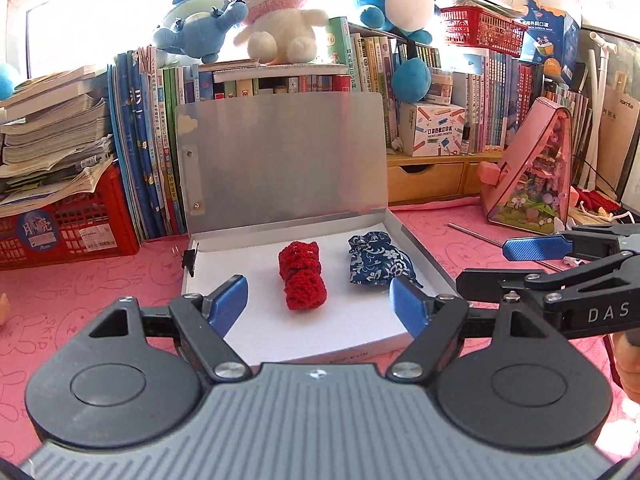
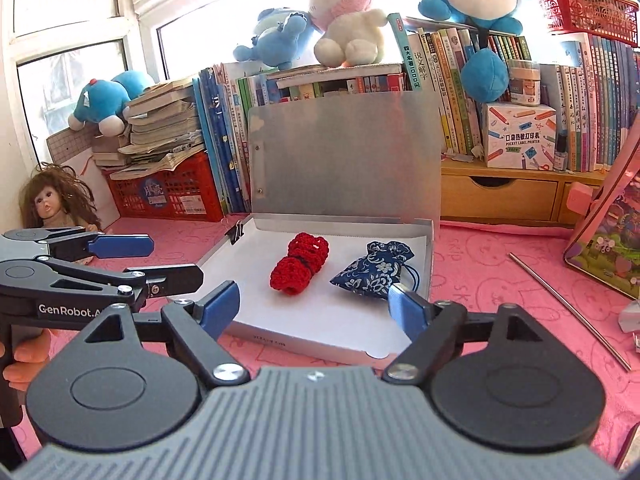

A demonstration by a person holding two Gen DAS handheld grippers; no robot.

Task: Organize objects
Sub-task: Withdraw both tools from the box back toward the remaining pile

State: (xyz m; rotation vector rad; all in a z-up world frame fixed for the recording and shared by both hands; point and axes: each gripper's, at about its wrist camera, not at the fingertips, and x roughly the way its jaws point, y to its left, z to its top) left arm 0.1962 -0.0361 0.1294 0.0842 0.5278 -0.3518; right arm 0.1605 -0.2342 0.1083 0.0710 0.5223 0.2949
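An open shallow box [image 1: 416,240] with its silver lid [image 1: 284,156] raised lies on the pink table; it also shows in the right wrist view [image 2: 429,264]. Inside lie a red crocheted piece [image 1: 302,280] [image 2: 300,267] and a blue floral pouch [image 1: 376,259] [image 2: 374,270]. My left gripper [image 1: 318,306] is open and empty at the box's near edge. My right gripper [image 2: 314,306] is open and empty, also at the near edge. Each gripper shows in the other's view, the right one [image 1: 536,249] and the left one [image 2: 120,246].
A metal rod [image 2: 568,308] lies on the pink cloth right of the box. A pink triangular toy house [image 1: 532,168] stands at the right. Books, a red crate [image 1: 68,232], plush toys [image 1: 276,12] and a doll [image 2: 56,200] line the back and left.
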